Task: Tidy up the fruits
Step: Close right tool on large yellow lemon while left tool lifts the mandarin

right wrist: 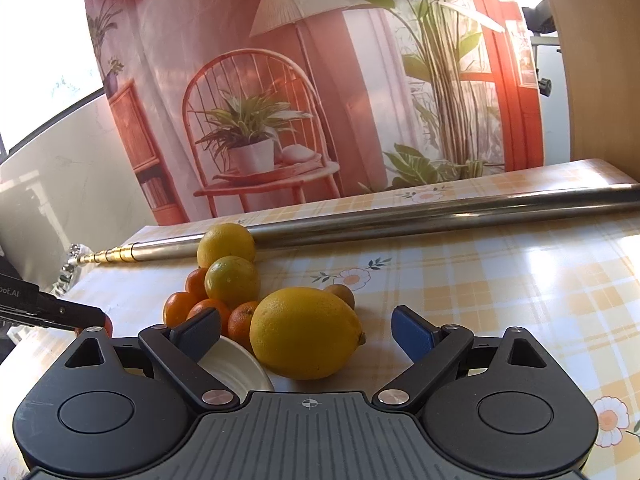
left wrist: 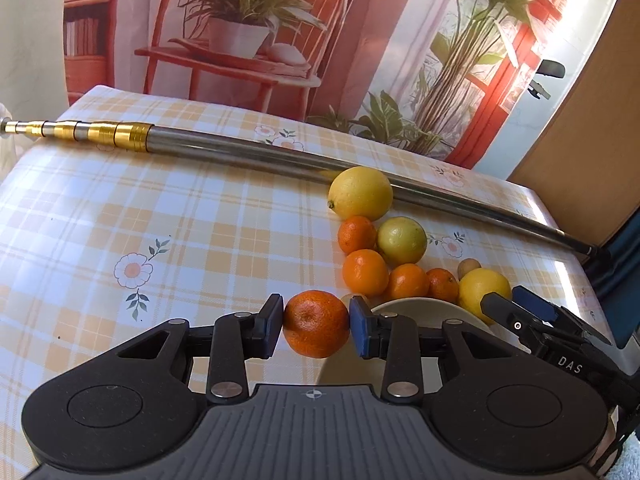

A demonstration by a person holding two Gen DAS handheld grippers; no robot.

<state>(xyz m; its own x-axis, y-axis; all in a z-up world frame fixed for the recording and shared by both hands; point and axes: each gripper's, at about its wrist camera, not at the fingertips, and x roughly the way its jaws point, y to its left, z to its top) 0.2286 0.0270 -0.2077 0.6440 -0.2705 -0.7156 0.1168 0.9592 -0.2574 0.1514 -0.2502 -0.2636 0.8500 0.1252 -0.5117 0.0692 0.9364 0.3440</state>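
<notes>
Left gripper (left wrist: 316,330) jaws clamped on small dimpled mandarin (left wrist: 316,323), held just above checked glossy cloth on bench (left wrist: 200,216). Right gripper (right wrist: 306,330) jaws spread wide, big pebbly lemon (right wrist: 306,332) sits between, not touching. Smooth white bowl (right wrist: 236,368) beside it. More fruit piled behind, near long metal pole (left wrist: 280,156).
</notes>
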